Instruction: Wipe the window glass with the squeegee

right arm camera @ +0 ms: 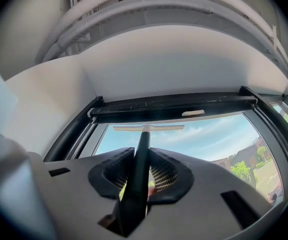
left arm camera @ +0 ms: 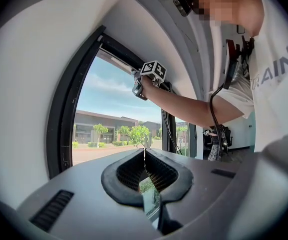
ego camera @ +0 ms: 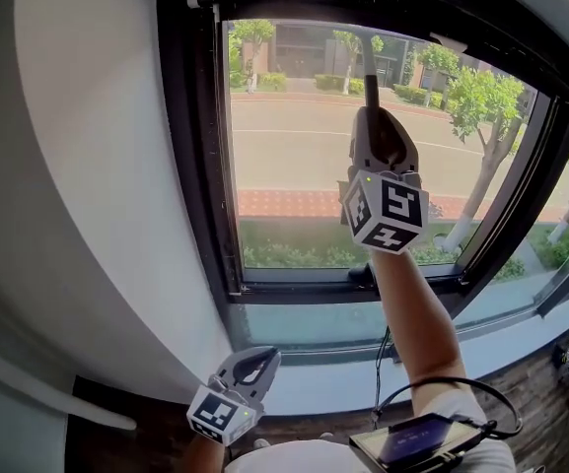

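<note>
Squeegee [right arm camera: 148,128] blade sits at 12 o'clock of the window glass [ego camera: 294,175], just under the top bar of the black frame [ego camera: 197,166]. Its dark handle is pinched between the right gripper [ego camera: 371,116] jaws. Bare glass runs open toward 6 o'clock, with frame edges at 9 and 3. Right forearm [ego camera: 412,313] is stretched up, gripper pointing at the pane. Left gripper [ego camera: 257,361] is low at 7 o'clock, beneath the window, jaws pressed together on nothing.
</note>
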Motion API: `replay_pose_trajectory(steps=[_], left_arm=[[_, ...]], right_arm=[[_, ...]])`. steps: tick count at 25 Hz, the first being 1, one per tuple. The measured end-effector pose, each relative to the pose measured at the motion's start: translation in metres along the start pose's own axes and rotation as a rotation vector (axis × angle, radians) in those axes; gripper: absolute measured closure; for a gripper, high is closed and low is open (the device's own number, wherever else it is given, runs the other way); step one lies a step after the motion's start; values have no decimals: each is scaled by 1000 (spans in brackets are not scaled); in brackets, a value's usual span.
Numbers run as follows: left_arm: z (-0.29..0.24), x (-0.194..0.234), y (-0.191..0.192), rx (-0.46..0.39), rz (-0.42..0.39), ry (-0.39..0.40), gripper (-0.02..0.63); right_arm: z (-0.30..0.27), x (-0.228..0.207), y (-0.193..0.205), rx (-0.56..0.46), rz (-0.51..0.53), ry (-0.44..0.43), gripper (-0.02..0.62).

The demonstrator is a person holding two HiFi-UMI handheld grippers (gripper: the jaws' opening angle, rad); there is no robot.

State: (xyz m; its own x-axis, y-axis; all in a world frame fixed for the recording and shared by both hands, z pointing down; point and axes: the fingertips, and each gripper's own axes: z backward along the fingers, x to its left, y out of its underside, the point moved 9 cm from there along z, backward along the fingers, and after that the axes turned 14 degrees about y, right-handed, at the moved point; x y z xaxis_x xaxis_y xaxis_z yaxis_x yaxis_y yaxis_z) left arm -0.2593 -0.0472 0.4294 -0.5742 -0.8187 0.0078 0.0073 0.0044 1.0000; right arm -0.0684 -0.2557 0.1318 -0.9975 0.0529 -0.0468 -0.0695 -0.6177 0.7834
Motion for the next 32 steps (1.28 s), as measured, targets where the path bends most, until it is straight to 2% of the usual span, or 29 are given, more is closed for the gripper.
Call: replay_pose_trajectory(steps=[4,10,16,32], left_arm=[[0,2,0,4,-7,-5,584],[4,2,1,2,1,-5,584],[8,4,5,4,13,-1,584],[3,2,8,14,19,28,584]], right_arm=[[-16,7,-2,8,-38,23,495],[-24,19,9,28,8,1,495],[-11,19,22,34,6,-4,495],[54,4,81,128,34,-11,495]])
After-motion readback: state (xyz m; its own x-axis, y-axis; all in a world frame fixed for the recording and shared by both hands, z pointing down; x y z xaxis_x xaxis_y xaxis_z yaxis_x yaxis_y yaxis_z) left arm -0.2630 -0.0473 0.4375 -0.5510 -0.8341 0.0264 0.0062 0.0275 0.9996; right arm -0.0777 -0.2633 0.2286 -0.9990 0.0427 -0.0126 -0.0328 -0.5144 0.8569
